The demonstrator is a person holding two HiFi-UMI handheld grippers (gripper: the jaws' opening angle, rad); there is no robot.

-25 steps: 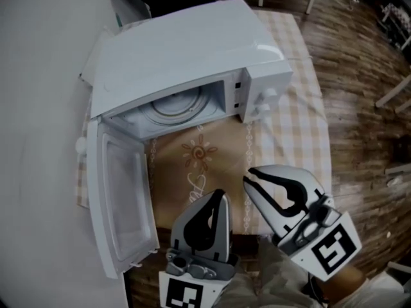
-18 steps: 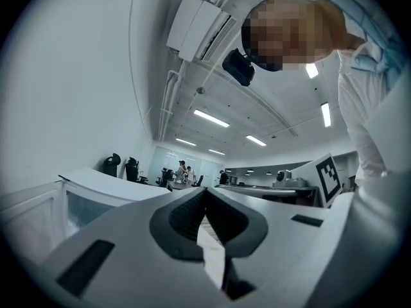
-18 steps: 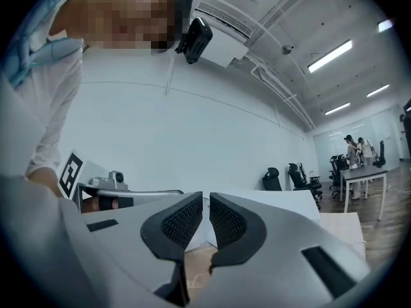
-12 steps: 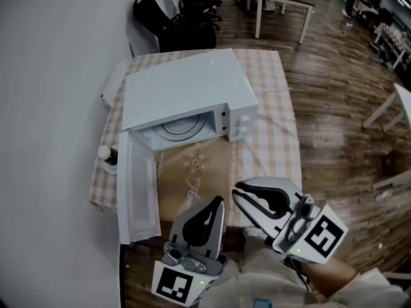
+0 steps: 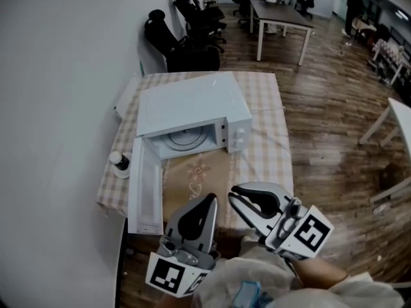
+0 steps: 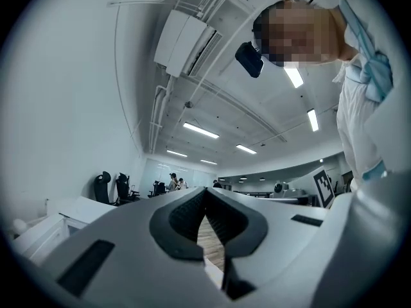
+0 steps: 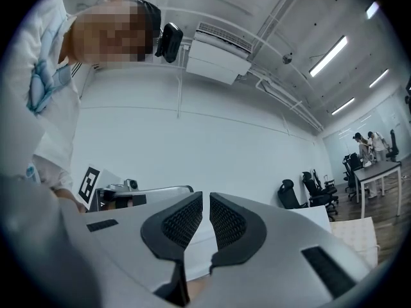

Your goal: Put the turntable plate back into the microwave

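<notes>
Inside open microwave, turntable plate

Turntable plate flat inside white microwave, door open.

— What do we have here apart from the job itself?
— A checked cloth over the surface, with a beige flowered mat on it.
— And at the left edge?
— A small bottle, we think.
— Behind?
— Black office chairs and a desk on wooden floor.
</notes>
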